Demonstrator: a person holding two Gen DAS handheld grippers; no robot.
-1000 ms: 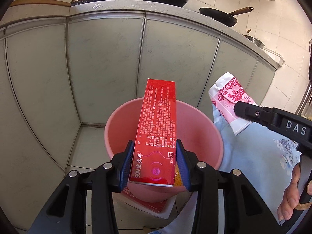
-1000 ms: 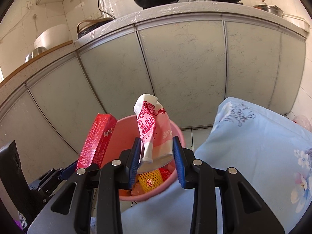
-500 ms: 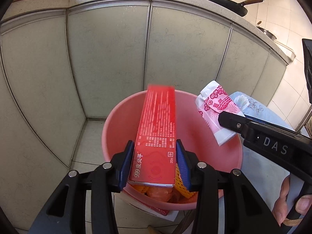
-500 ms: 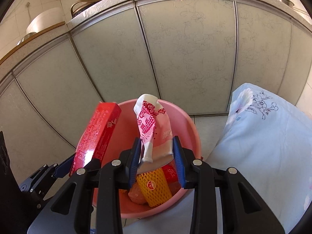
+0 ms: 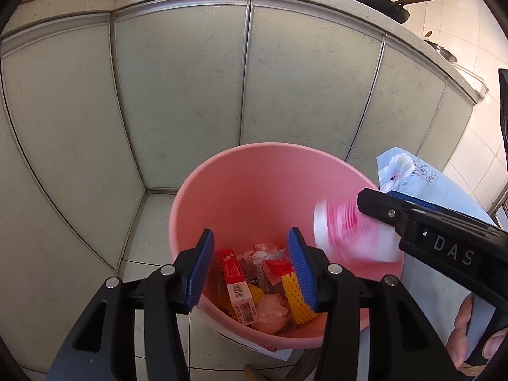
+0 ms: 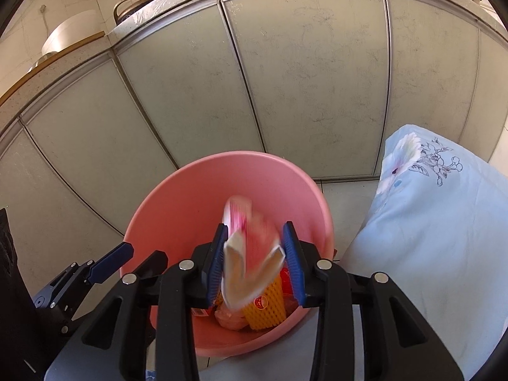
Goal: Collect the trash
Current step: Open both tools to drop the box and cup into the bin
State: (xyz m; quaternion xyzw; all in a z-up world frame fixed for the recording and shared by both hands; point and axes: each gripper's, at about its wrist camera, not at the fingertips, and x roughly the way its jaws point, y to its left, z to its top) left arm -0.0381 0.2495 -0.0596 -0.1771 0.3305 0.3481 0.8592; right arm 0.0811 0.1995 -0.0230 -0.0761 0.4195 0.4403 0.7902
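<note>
Left gripper [image 5: 250, 266]: jaws opening, nothing between them; red carton [image 5: 236, 281] lies in pink bucket [image 5: 254, 171].
Right gripper [image 6: 254, 254]: jaws opening, blurred pink-and-white wrapper [image 6: 250, 254] between pads.
Surroundings: cabinet doors [image 5: 177, 95] behind bucket; floral cloth [image 6: 435, 222] beside it.

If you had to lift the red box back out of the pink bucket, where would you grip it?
I would grip the red box across its narrow sides near the barcode end, coming straight down from above. It lies lengthwise among the trash, and the bucket wall blocks any side approach.
</note>
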